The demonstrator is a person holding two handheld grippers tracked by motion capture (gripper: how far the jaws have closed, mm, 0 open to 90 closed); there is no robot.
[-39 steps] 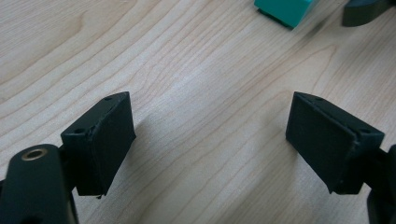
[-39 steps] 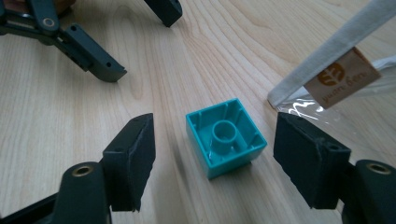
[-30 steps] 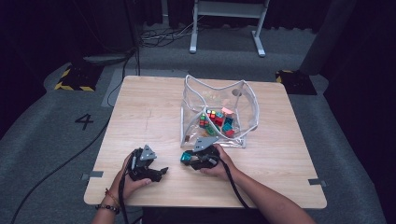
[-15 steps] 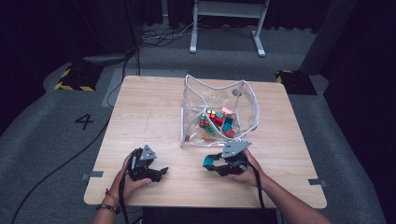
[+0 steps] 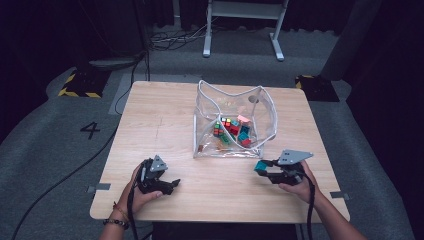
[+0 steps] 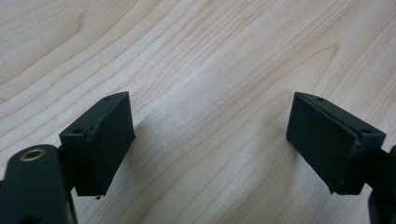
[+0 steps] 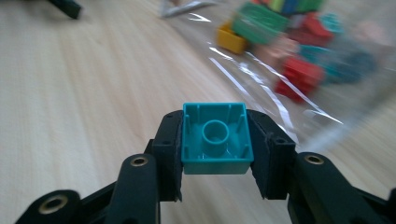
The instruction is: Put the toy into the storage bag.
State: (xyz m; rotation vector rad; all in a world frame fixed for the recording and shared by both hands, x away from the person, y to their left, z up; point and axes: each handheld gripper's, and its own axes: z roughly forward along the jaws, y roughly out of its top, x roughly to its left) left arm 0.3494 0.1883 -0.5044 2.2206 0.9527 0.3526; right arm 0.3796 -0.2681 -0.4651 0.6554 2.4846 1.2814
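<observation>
A teal toy brick (image 7: 215, 138) sits pinched between the two jaws of my right gripper (image 7: 215, 144), hollow underside facing the camera. From above, the brick (image 5: 260, 166) and the right gripper (image 5: 267, 170) hover at the table's front right, just below the clear plastic bag (image 5: 260, 105). Inside the bag lie several coloured bricks (image 5: 231, 131), blurred as coloured bricks (image 7: 299, 51) in the right gripper view. My left gripper (image 5: 170, 185) rests at the front left. Its jaws stand wide apart over bare wood, the left gripper (image 6: 210, 140) holding nothing.
The wooden table (image 5: 160, 120) has bare room at the left and along the front. Beyond it are a grey floor with a painted "4" (image 5: 91, 130), a cable (image 5: 60, 180) and a white stand's legs (image 5: 240, 30).
My right gripper has carried the teal brick from the middle front of the table out to the right, away from the bag's lower edge. The left gripper has stayed put.
</observation>
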